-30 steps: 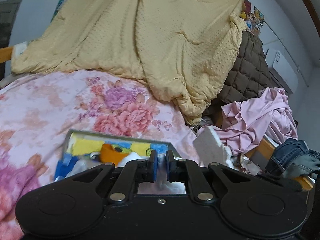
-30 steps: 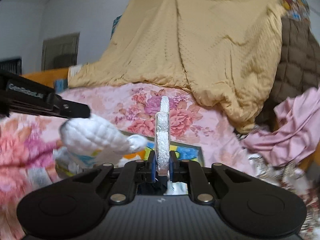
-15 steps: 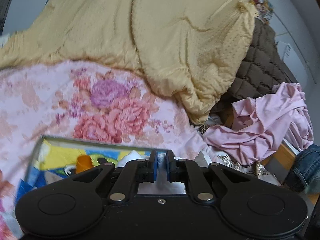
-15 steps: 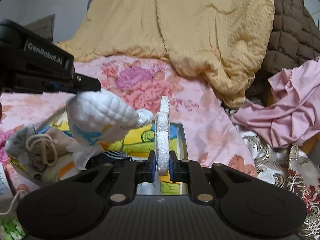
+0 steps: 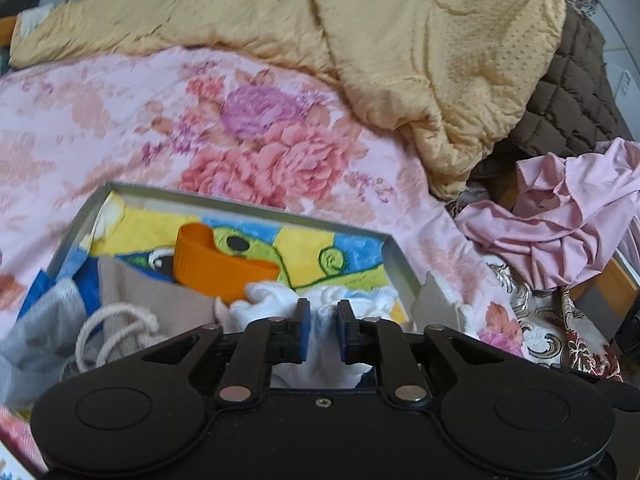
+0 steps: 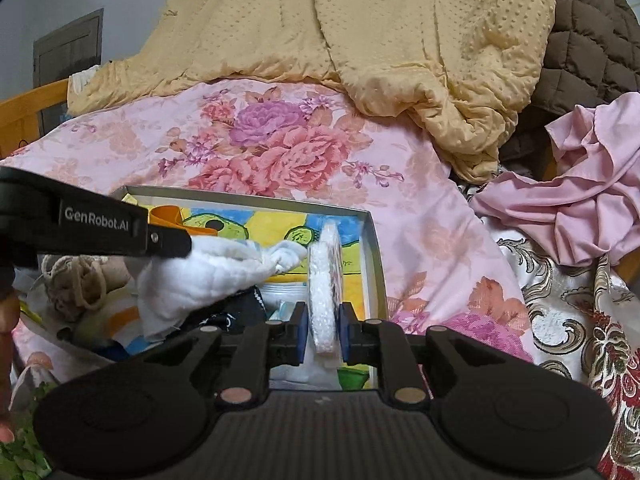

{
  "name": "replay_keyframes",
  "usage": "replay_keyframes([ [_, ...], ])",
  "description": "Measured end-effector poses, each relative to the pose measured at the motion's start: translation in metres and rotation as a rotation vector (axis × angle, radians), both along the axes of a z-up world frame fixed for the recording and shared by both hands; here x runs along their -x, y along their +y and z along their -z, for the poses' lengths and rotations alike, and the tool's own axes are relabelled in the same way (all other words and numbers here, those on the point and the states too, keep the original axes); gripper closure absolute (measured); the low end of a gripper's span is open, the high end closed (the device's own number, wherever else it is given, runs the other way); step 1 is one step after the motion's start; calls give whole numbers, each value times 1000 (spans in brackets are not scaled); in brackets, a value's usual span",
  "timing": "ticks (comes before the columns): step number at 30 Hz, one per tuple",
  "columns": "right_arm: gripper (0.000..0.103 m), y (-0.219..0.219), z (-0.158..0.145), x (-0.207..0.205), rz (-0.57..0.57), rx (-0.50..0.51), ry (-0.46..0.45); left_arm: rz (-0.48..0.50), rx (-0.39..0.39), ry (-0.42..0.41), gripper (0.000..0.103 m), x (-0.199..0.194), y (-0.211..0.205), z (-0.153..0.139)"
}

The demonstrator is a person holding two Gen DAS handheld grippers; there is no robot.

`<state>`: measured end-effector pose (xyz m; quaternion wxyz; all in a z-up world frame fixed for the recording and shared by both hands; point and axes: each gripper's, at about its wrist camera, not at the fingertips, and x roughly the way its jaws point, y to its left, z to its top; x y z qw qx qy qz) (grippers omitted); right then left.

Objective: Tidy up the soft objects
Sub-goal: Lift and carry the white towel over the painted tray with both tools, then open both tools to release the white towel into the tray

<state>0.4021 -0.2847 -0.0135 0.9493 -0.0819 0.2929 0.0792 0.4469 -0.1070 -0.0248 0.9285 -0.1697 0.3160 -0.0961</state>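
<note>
A grey metal tray (image 5: 394,256) (image 6: 370,240) with a colourful cartoon lining lies on the floral bedspread. My left gripper (image 5: 320,330) is shut on a white padded cloth (image 5: 328,312) and holds it low over the tray; from the right wrist view this cloth (image 6: 200,276) hangs under the left gripper's black finger (image 6: 120,228). My right gripper (image 6: 323,334) is shut on a thin white foam sheet (image 6: 326,276), held on edge just above the tray's right side. The tray also holds an orange cup (image 5: 216,268), a beige drawstring bag (image 5: 132,312) and grey fabric (image 5: 40,332).
A yellow blanket (image 5: 360,40) is heaped at the back, over a brown quilted cover (image 5: 568,92). A crumpled pink garment (image 5: 560,216) lies to the right on a brocade cloth (image 6: 560,312). A white foam block (image 5: 436,300) stands by the tray's right rim.
Both grippers have come down and forward towards the tray, each still holding its piece. The white cloth has dropped from above the tray to just over its contents.
</note>
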Motion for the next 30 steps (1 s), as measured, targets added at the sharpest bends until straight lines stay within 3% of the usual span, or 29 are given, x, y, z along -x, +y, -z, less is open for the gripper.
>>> replay_keyframes([
  [3, 85, -1, 3, 0, 0, -8, 12, 3, -10, 23, 79, 0, -2, -1],
  [6, 67, -3, 5, 3, 1, -5, 9, 4, -36, 39, 71, 3, -5, -2],
  [9, 62, -6, 6, 7, 4, -16, 17, 18, -77, 46, 55, 8, -5, -3],
  [15, 41, -13, -6, 26, 6, -59, -24, -5, -94, 27, 36, 29, 4, -9],
  [21, 23, -23, -29, 57, 9, -142, -79, -36, -89, -19, 22, 66, 19, -23],
  [30, 9, -30, -61, 106, 14, -231, -171, -77, -98, -72, 15, 121, 46, -45],
])
